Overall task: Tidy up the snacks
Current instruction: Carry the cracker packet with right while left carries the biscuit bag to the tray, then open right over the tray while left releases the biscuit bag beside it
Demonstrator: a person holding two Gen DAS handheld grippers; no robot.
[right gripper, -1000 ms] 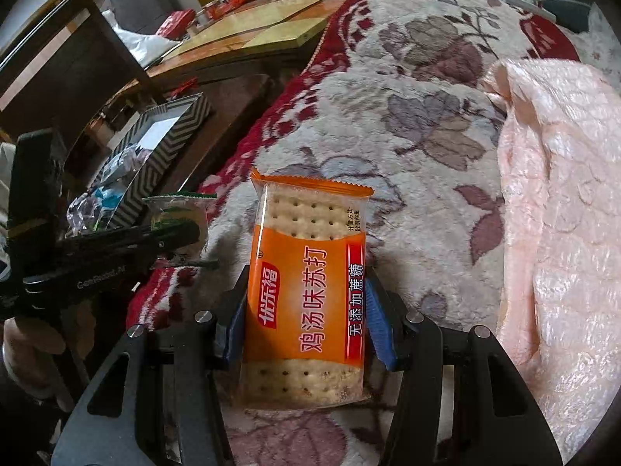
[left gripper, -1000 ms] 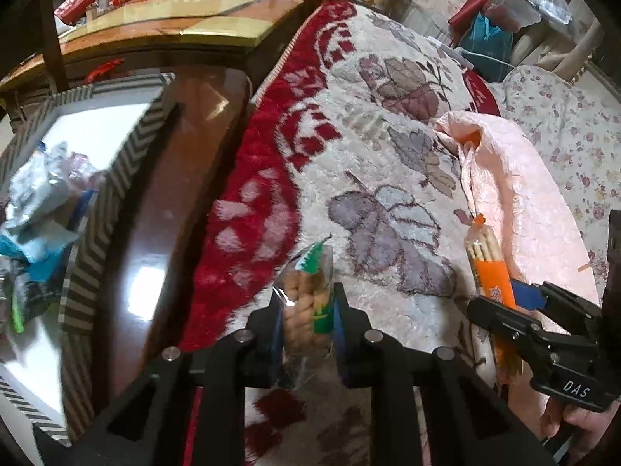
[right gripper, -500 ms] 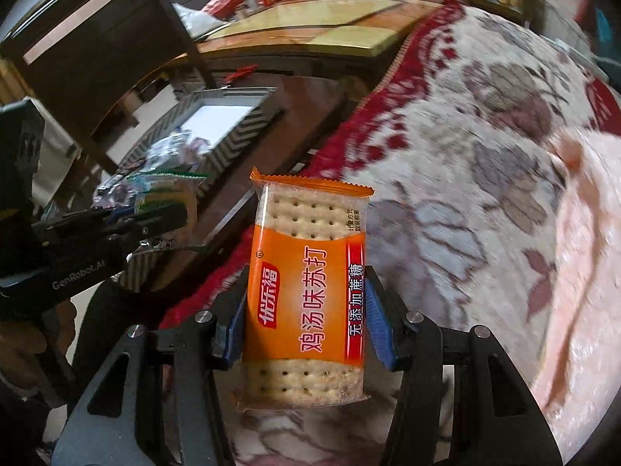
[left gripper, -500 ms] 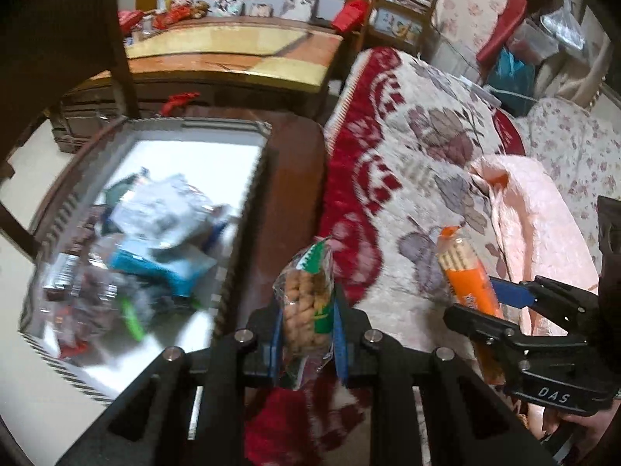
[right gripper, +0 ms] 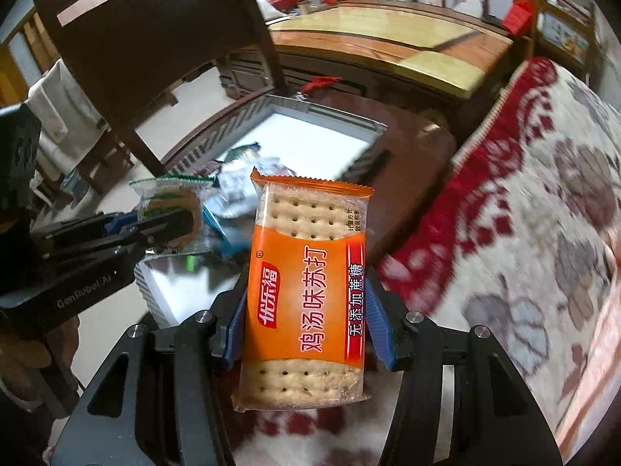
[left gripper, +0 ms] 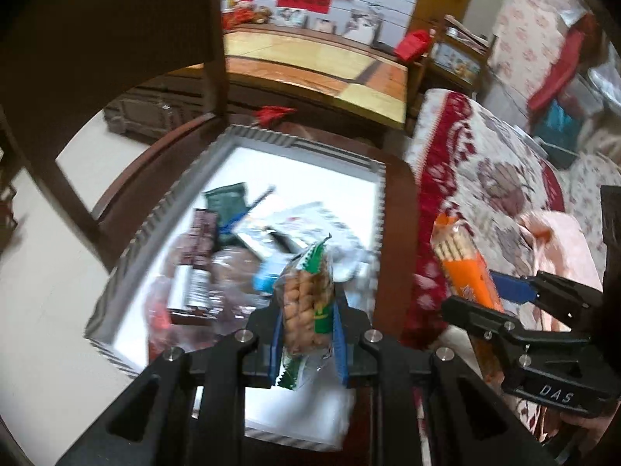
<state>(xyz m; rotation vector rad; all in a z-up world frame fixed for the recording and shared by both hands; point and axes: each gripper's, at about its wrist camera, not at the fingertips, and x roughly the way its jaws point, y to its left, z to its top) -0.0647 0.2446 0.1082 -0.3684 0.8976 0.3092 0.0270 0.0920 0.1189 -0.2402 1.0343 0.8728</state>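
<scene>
My left gripper point(left gripper: 306, 334) is shut on a clear green-trimmed biscuit packet point(left gripper: 306, 299), held upright over the near part of a striped tray point(left gripper: 302, 143) that holds several loose snack packets. My right gripper point(right gripper: 306, 334) is shut on an orange soda cracker pack point(right gripper: 306, 291), held upright above the edge of the floral blanket point(right gripper: 543, 233). In the left wrist view the cracker pack point(left gripper: 465, 264) and the right gripper point(left gripper: 504, 306) hang to the right of the tray. In the right wrist view the left gripper point(right gripper: 163, 225) with the biscuit packet point(right gripper: 170, 198) is at the left.
The tray point(right gripper: 310, 112) rests on a dark wooden table point(left gripper: 396, 202) beside the blanket point(left gripper: 485, 178). A dark wooden chair point(left gripper: 116, 58) stands at the left, and a yellow-topped table point(right gripper: 388, 42) with small items at the back. A pink cloth point(left gripper: 562, 240) lies on the blanket.
Both grippers have swung left from over the blanket toward the tray, each still gripping its packet. The tray with its snacks now fills the middle of the left wrist view.
</scene>
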